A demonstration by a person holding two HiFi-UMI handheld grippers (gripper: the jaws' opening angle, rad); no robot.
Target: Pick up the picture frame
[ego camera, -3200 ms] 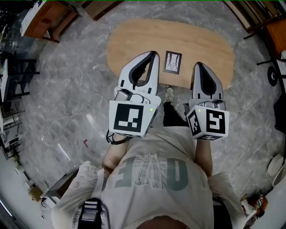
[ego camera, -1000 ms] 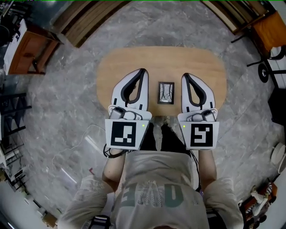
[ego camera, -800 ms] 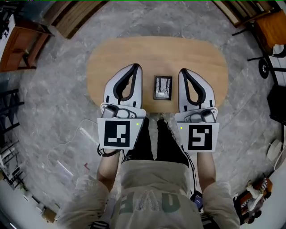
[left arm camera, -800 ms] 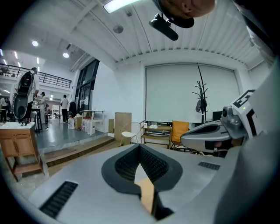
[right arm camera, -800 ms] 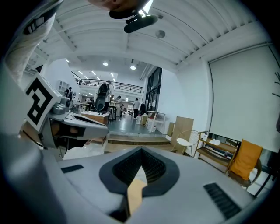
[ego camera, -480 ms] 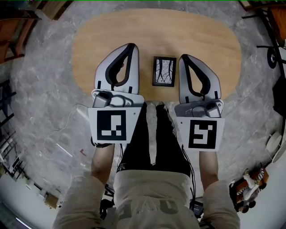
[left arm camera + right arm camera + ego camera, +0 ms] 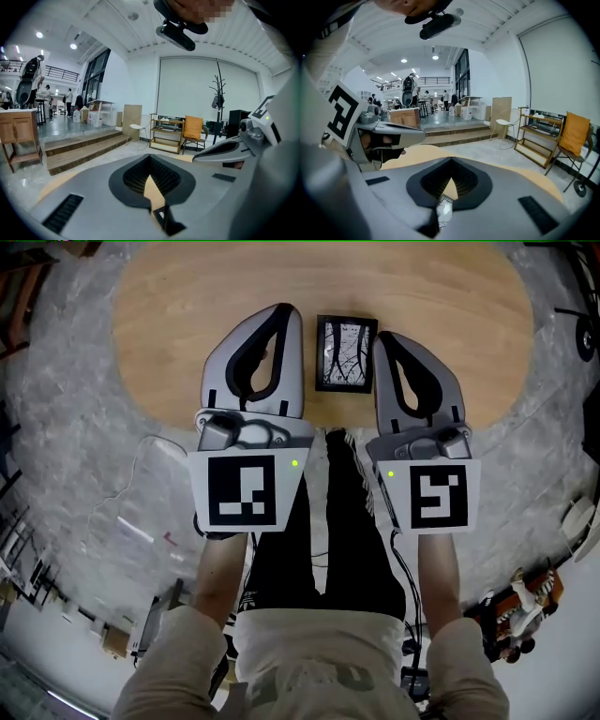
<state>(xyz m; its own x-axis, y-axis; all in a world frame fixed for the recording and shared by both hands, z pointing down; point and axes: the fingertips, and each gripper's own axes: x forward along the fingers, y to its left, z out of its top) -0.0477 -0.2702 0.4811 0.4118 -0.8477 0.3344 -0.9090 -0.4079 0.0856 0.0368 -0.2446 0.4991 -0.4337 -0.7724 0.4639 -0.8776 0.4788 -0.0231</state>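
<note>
Grippers first: my left gripper (image 7: pixel 286 311) and right gripper (image 7: pixel 385 337) both reach over the near edge of the oval wooden table (image 7: pixel 187 315), in the upper half of the head view. Between the 2, at upper centre, the picture frame (image 7: pixel 346 353) lies flat on the tabletop, dark border around a pale print of bare branches. Each gripper sits just beside a long side of it; the right one overlaps its lower right corner in the picture, though I cannot tell whether either touches it.

From the left gripper view, the left gripper (image 7: pixel 151 161) has its 2 jaws brought together at the tips with nothing held. From the right gripper view, the right gripper (image 7: pixel 451 161) is likewise fully closed and empty. Grey marbled floor (image 7: pixel 84 446) surrounds the table.
</note>
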